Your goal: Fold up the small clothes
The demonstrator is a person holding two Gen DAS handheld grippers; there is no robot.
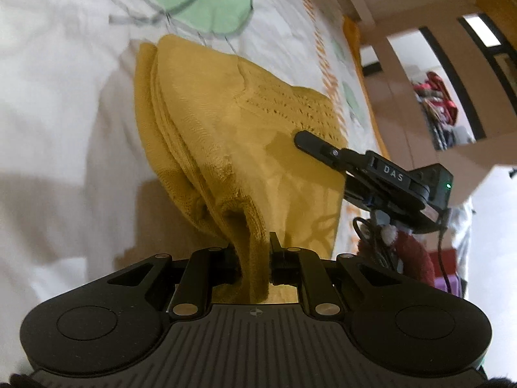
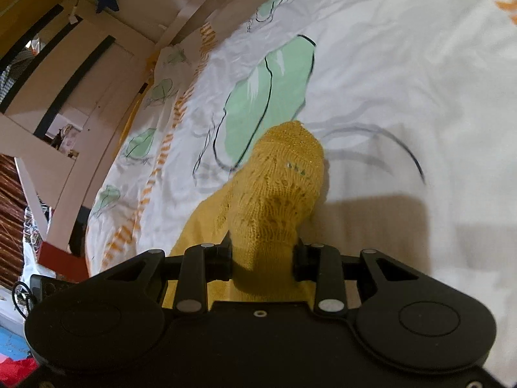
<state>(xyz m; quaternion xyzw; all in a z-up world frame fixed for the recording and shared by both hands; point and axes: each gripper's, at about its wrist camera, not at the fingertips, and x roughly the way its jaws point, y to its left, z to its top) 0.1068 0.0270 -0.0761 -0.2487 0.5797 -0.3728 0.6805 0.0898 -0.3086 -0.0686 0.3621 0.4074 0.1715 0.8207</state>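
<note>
both the left gripper [image 1: 253, 258] and right gripper [image 2: 263, 255] clench the yellow knit garment [image 1: 245, 123] above the bedsheet [image 1: 64, 97].

Sweater [image 1: 226, 135]: mustard knit wool, matt, ribbed edges w/ openwork lace nr the right gripper [image 2: 262, 258]. Bed sheet [image 1: 58, 103] beyond it: smooth cotton, creased, printed. Left gripper [image 1: 255, 258]: matt black plastic, ridged body, dull metal pins. Shelving behind: pale wood.
</note>
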